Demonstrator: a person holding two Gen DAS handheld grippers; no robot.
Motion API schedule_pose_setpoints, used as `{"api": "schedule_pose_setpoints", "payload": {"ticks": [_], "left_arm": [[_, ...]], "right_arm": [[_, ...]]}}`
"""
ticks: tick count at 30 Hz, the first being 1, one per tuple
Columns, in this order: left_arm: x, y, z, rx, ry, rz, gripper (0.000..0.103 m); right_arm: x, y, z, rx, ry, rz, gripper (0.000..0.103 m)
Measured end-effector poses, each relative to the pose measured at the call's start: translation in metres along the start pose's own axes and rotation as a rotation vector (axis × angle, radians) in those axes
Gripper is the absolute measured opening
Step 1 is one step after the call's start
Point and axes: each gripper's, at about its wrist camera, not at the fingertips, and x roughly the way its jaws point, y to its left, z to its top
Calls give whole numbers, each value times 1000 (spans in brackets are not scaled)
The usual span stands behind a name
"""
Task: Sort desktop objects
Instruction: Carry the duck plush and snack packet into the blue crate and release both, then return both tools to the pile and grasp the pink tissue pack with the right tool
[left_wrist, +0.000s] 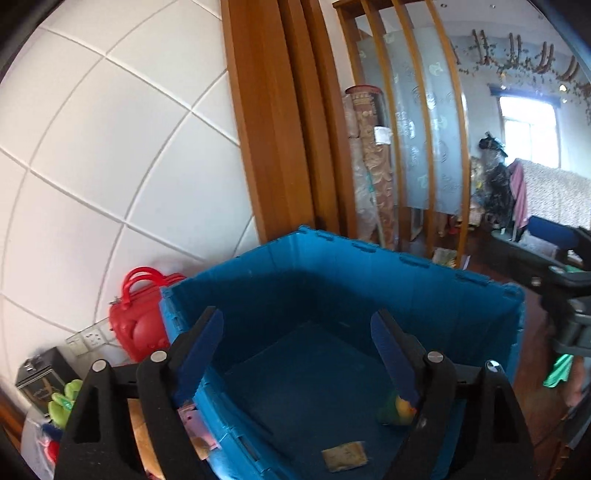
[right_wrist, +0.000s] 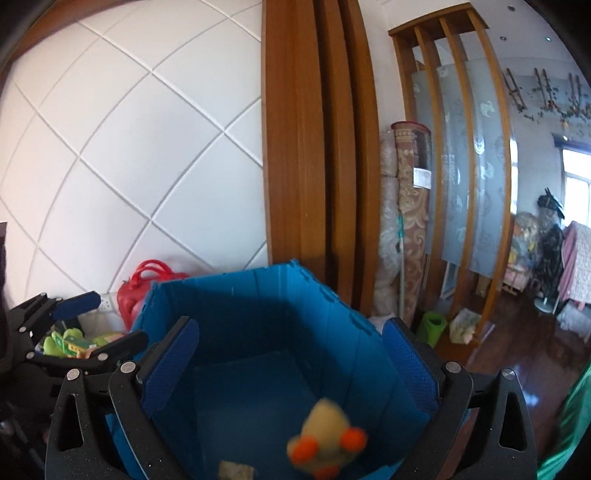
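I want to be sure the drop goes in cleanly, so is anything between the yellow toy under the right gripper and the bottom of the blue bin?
Nothing visible blocks it. The yellow toy is blurred, free of the open right gripper, inside the blue bin's walls. Only a small tan piece lies on the floor beside it.

right gripper (right_wrist: 291, 365) over the blue crate (right_wrist: 258, 295), jaws wide apart, nothing pressed between the pads. blurred yellow plush toy with orange bits (right_wrist: 327, 443) inside the crate's opening, apart from both fingers, beside a tan scrap (right_wrist: 236, 470) on the crate floor. left gripper (right_wrist: 99, 321) at the left edge, near a red bag (right_wrist: 147, 284) against the white tiled wall (right_wrist: 129, 147).
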Motion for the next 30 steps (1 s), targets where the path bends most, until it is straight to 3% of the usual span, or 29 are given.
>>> {"api": "schedule_pose_setpoints", "payload": {"ticks": [8, 18, 30], "left_arm": [[-11, 9, -23, -12, 6, 60, 82], [-28, 35, -47, -55, 26, 105, 82], [-79, 111, -119, -153, 41, 190, 82]], "right_arm": [[-22, 5, -28, -2, -27, 11, 102], [-28, 17, -49, 42, -1, 58, 102], [-46, 84, -60, 2, -9, 115, 102]]}}
